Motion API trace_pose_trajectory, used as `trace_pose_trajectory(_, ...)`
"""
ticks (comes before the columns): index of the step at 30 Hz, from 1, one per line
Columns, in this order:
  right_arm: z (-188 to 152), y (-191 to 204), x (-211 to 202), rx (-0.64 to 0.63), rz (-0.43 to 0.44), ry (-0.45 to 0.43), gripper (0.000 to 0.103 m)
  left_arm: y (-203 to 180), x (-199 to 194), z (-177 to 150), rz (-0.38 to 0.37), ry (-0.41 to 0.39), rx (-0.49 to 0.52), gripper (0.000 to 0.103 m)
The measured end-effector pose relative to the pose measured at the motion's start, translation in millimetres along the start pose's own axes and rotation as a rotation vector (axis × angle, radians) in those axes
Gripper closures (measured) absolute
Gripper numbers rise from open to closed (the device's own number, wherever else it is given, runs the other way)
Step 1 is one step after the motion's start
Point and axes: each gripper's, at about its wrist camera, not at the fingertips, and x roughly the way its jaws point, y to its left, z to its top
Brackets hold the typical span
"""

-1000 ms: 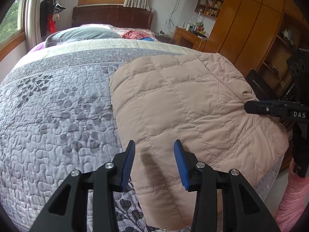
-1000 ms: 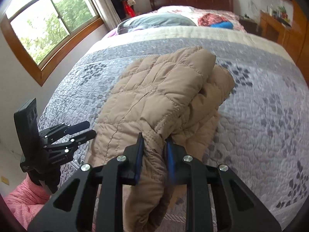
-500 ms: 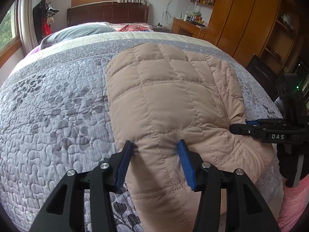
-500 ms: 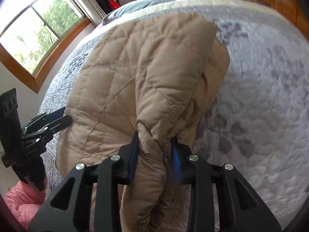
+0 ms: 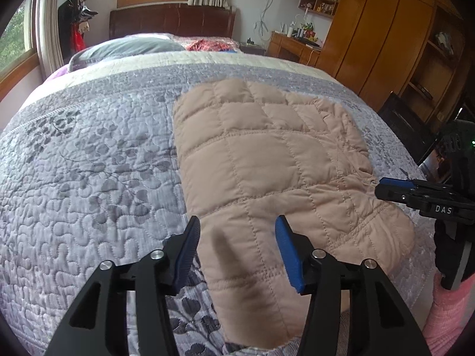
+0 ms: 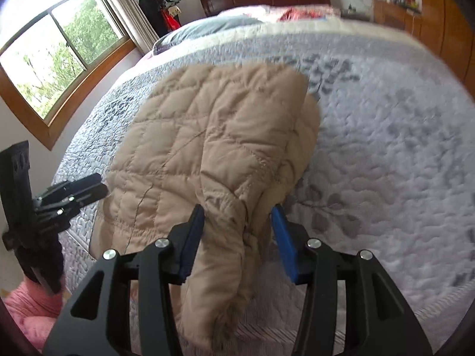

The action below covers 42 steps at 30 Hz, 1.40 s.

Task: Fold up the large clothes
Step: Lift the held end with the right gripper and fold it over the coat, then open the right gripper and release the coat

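Nearest the lens in the left wrist view, the left gripper (image 5: 236,244) hovers over the near edge of the beige quilted jacket (image 5: 267,163), its jaws standing apart with nothing pressed between them. In the right wrist view, the right gripper (image 6: 239,234) straddles a bunched fold of the same jacket (image 6: 207,136); its jaws are opening, the fabric lies between them, and the pads appear to have come off it. The jacket rests folded on the grey patterned bedspread (image 5: 89,178), near the bed's foot and toward its right side. Beyond lie a grey pillow (image 5: 127,49), the dark headboard (image 5: 172,20) and wooden cabinets (image 5: 386,29). Judged step: release of a fold just laid down. The next move likely calls for withdrawing the right gripper clear of the fabric without dragging it, then choosing a fresh edge, or flattening the thick bulge at the near right corner.
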Motion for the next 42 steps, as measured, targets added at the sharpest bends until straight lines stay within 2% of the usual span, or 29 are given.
trace_pose_trajectory(3, -7, 14, -25, -0.064, -0.050, -0.051, 0.061, -5, -24, -3, -0.015, -0.048, 0.018, 0.050)
trace_pose_trajectory(6, -15, 28, -40, -0.127, -0.010, -0.068, 0.067, -17, -41, -11, -0.038, -0.077, 0.054, 0.050)
trace_pose_trajectory(10, -24, 44, -39, -0.188, 0.013, -0.045, 0.074, -31, -48, -25, -0.077, -0.069, 0.094, 0.050)
trace_pose_trajectory(13, -30, 45, -36, -0.192, 0.016, -0.037, 0.077, -39, -41, -34, -0.082, -0.045, 0.122, 0.050)
trace_pose_trajectory(18, -43, 37, -27, -0.162, 0.031, -0.015, 0.079, -29, -14, -42, -0.031, 0.028, 0.107, 0.050)
trace_pose_trajectory(22, -54, 23, 5, -0.116, 0.022, 0.056, 0.085, -13, 13, -47, -0.033, 0.093, 0.066, 0.043)
trace_pose_trajectory(25, -61, 11, 35, -0.057, 0.061, 0.095, 0.086, -12, 24, -52, -0.020, 0.089, 0.091, 0.038)
trace_pose_trajectory(28, -65, 10, 40, -0.052, 0.066, 0.079, 0.086, -12, 33, -57, 0.002, 0.087, 0.102, 0.036)
trace_pose_trajectory(33, -61, 13, 30, -0.066, 0.054, 0.085, 0.084, 0, 32, -50, -0.060, 0.124, 0.031, 0.036)
trace_pose_trajectory(36, -54, 18, 7, -0.091, 0.064, 0.053, 0.082, 10, 18, -42, -0.114, 0.138, -0.012, 0.039)
trace_pose_trajectory(38, -48, 21, -11, -0.110, 0.058, 0.013, 0.081, 15, 5, -33, -0.134, 0.114, -0.031, 0.045)
trace_pose_trajectory(42, -22, 21, -29, -0.118, 0.025, -0.046, 0.079, 10, -18, -1, -0.110, 0.013, 0.001, 0.050)
